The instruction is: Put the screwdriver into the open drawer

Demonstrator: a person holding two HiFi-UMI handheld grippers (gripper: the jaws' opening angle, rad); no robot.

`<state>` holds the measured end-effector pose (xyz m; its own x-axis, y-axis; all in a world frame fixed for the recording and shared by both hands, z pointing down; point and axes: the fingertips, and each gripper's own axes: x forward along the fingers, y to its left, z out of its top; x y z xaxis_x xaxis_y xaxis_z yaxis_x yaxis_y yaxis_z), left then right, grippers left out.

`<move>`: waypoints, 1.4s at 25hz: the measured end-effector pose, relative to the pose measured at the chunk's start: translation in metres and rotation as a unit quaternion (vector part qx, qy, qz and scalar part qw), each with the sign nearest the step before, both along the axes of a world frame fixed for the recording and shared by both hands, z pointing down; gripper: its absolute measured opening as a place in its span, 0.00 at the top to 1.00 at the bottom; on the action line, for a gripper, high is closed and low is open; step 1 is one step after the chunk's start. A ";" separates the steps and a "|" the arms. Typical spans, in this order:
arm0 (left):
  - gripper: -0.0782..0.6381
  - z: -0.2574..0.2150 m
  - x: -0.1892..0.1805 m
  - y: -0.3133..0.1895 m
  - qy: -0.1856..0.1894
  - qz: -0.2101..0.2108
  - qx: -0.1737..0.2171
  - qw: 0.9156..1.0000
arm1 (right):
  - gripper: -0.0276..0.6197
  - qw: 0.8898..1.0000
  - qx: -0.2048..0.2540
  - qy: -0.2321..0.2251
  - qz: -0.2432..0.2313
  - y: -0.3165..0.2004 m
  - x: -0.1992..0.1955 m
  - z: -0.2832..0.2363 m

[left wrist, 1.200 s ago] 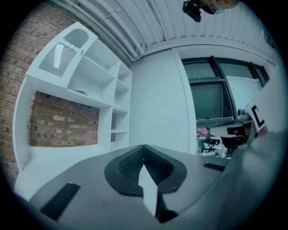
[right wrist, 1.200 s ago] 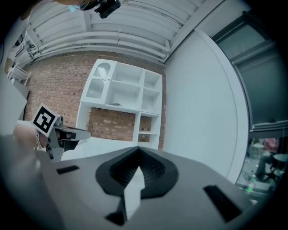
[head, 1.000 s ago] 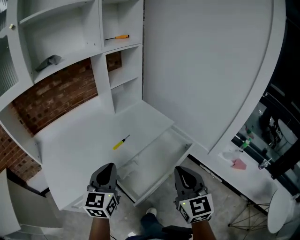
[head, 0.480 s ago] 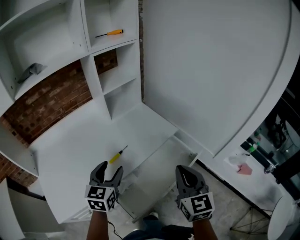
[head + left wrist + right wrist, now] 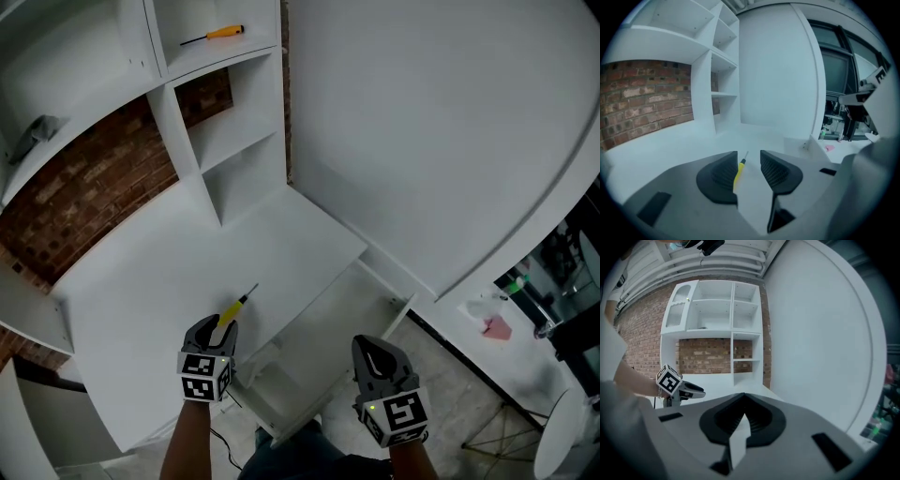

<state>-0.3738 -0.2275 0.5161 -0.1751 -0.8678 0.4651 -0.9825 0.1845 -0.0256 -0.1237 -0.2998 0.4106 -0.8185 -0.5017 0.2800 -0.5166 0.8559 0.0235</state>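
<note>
The step in hand is the pick-up. The screwdriver (image 5: 234, 306) lies flat on the desk (image 5: 150, 262) near its front edge, just beside the open drawer (image 5: 333, 323). Its yellow handle is toward the person and its tip toward the desk's back.

The left gripper (image 5: 217, 330) is down over that handle. Its fingers (image 5: 721, 174) have just been closing but stand apart, with the handle between them, hard by the left one and clear of the right — nothing is gripped yet.

To do it well, I judge: centre the handle between the pads and keep low to the desk so the slim round handle cannot roll out. Then squeeze across its middle and lift before swinging over to the drawer.

The right gripper (image 5: 372, 349) hangs just beside the drawer's front, fingers clenched on nothing — it could crowd the drop. A second screwdriver (image 5: 214, 35) lies on an upper shelf (image 5: 234, 52), well apart. A tall white panel (image 5: 422, 141) rises along the desk's right edge.
</note>
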 end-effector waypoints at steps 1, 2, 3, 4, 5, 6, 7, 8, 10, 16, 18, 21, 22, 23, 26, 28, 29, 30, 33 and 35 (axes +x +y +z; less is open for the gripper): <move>0.67 0.009 -0.004 -0.002 0.005 0.002 -0.009 1.000 | 0.94 1.000 -0.004 0.004 0.003 0.001 -0.001 0.005; 0.67 0.018 -0.007 -0.004 0.008 0.006 -0.020 1.000 | 0.94 1.000 -0.008 0.009 0.006 0.002 -0.002 0.009; 0.67 0.027 -0.009 -0.007 0.009 0.012 -0.031 0.999 | 0.94 1.000 -0.013 0.014 0.009 0.002 -0.003 0.014; 0.67 0.036 -0.012 -0.010 0.009 0.019 -0.041 0.999 | 0.94 1.000 -0.018 0.019 0.013 0.003 -0.004 0.019; 0.67 0.044 -0.014 -0.013 0.010 0.026 -0.052 0.998 | 0.94 0.999 -0.023 0.025 0.017 0.003 -0.005 0.024; 0.66 0.051 -0.017 -0.017 0.012 0.034 -0.062 0.997 | 0.94 0.999 -0.028 0.030 0.021 0.004 -0.006 0.029; 0.66 0.058 -0.020 -0.020 0.013 0.041 -0.072 0.997 | 0.94 0.998 -0.034 0.036 0.024 0.005 -0.008 0.034; 0.65 0.065 -0.022 -0.023 0.014 0.047 -0.081 0.995 | 0.94 0.998 -0.040 0.042 0.027 0.007 -0.010 0.040; 0.65 0.076 -0.028 -0.028 0.015 0.059 -0.096 0.993 | 0.94 0.997 -0.050 0.050 0.033 0.010 -0.016 0.049; 0.68 0.101 -0.038 -0.039 0.017 0.080 -0.135 0.987 | 0.94 0.995 -0.059 0.063 0.044 0.021 -0.030 0.059; 0.75 0.105 -0.040 -0.038 0.016 0.078 -0.145 0.986 | 0.94 0.995 -0.059 0.067 0.046 0.023 -0.031 0.059; 0.76 0.105 -0.039 -0.038 0.025 0.085 -0.145 0.985 | 0.94 0.995 -0.058 0.070 0.051 0.024 -0.031 0.058; 0.76 0.105 -0.039 -0.038 0.028 0.087 -0.144 0.985 | 0.94 0.994 -0.057 0.070 0.053 0.025 -0.031 0.057; 0.77 0.103 -0.038 -0.038 0.030 0.089 -0.142 0.985 | 0.94 0.995 -0.056 0.070 0.054 0.025 -0.032 0.055; 0.77 0.093 -0.037 -0.037 0.032 0.092 -0.128 0.987 | 0.94 0.995 -0.047 0.061 0.060 0.026 -0.032 0.048; 0.77 0.082 -0.035 -0.037 0.033 0.092 -0.115 0.989 | 0.94 0.996 -0.041 0.052 0.068 0.027 -0.029 0.042; 0.77 0.075 -0.033 -0.037 0.032 0.092 -0.107 0.989 | 0.94 0.996 -0.037 0.049 0.071 0.026 -0.027 0.038; 0.77 0.067 -0.030 -0.037 0.031 0.092 -0.099 0.990 | 0.94 0.996 -0.033 0.046 0.074 0.026 -0.024 0.034; 0.77 0.041 -0.022 -0.039 0.025 0.095 -0.073 0.992 | 0.94 0.995 -0.030 0.042 0.087 0.023 -0.014 0.024; 0.77 0.026 -0.017 -0.040 0.021 0.098 -0.059 0.993 | 0.94 0.994 -0.027 0.035 0.097 0.021 -0.007 0.016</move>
